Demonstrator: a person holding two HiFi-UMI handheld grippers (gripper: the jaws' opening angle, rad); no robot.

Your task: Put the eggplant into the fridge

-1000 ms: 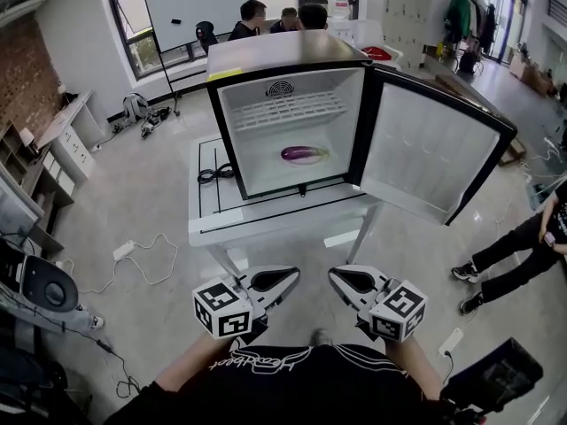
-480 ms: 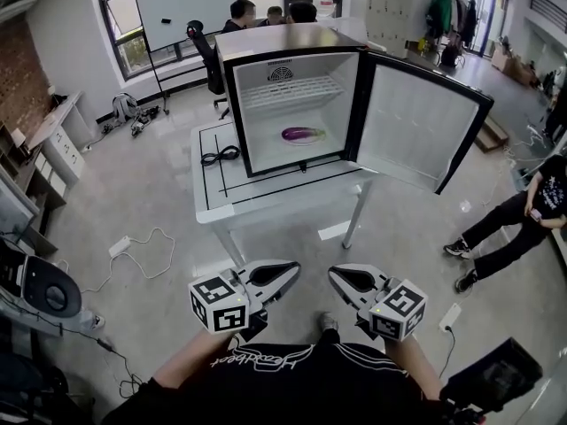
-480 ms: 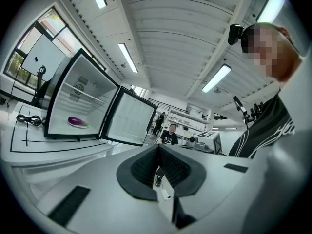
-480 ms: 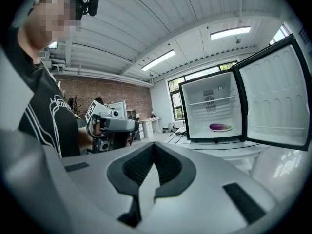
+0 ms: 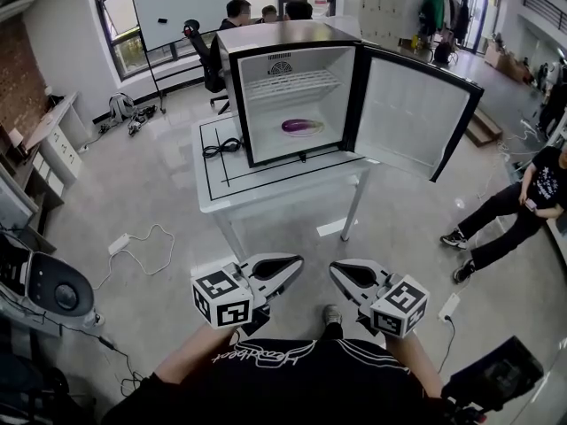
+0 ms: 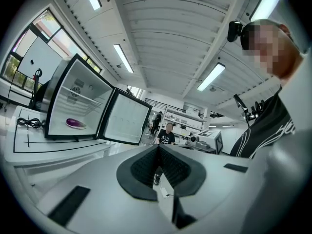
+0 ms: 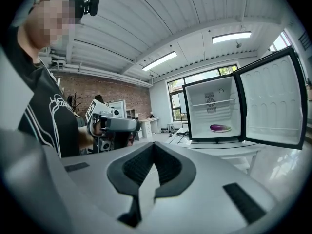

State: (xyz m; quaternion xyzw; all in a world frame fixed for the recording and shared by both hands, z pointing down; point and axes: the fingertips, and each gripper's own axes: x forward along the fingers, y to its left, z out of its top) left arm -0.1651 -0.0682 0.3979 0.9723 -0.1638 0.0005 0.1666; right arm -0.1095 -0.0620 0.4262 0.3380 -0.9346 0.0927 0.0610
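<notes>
A purple eggplant (image 5: 302,126) lies on the floor of the small black fridge (image 5: 288,41), which stands on a white table (image 5: 266,193) with its door (image 5: 412,118) swung open to the right. Both grippers are held close to the person's body, well back from the table. My left gripper (image 5: 298,262) is shut and holds nothing. My right gripper (image 5: 335,269) is also shut and holds nothing. The eggplant (image 6: 74,123) shows far off past the closed left gripper (image 6: 158,147), and the eggplant (image 7: 220,127) shows again beyond the right gripper (image 7: 153,145).
A coiled black cable (image 5: 221,149) lies on the table left of the fridge. Several people sit behind the fridge, and another person (image 5: 518,206) sits on the floor at the right. A cord and power strip (image 5: 120,242) lie on the floor at the left.
The fridge and table now look smaller and farther away. Both grippers have drawn back from them together, still shut and side by side.
</notes>
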